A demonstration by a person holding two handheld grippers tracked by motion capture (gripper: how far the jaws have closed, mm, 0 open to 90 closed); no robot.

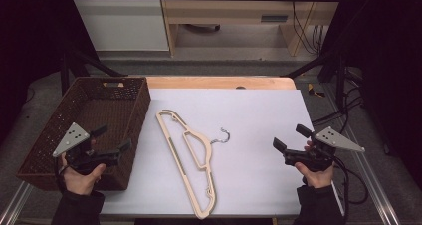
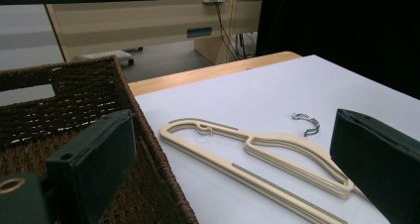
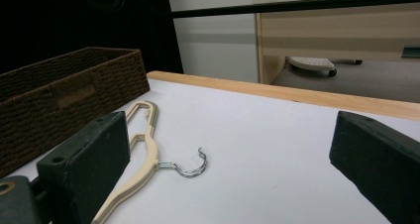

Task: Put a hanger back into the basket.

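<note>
One cream hanger (image 1: 188,160) lies flat on the white table (image 1: 259,115) between two hand-held grippers, its long axis running near to far, metal hook (image 1: 222,136) towards the right gripper (image 1: 288,138); the left gripper (image 1: 112,138), beside one wicker basket (image 1: 74,110), sits nearer; both stand open, empty

Cream hanger (image 2: 257,157) cut off at the bottom edge in the left gripper view, its lower end out of frame. In the right gripper view, most of the hanger's frame hidden behind the right claw's (image 3: 233,169) near jaw. Woven basket (image 3: 59,92) cropped at the left edge there. In the high view, basket's near wall partly covered by the left claw (image 1: 113,139).
</note>
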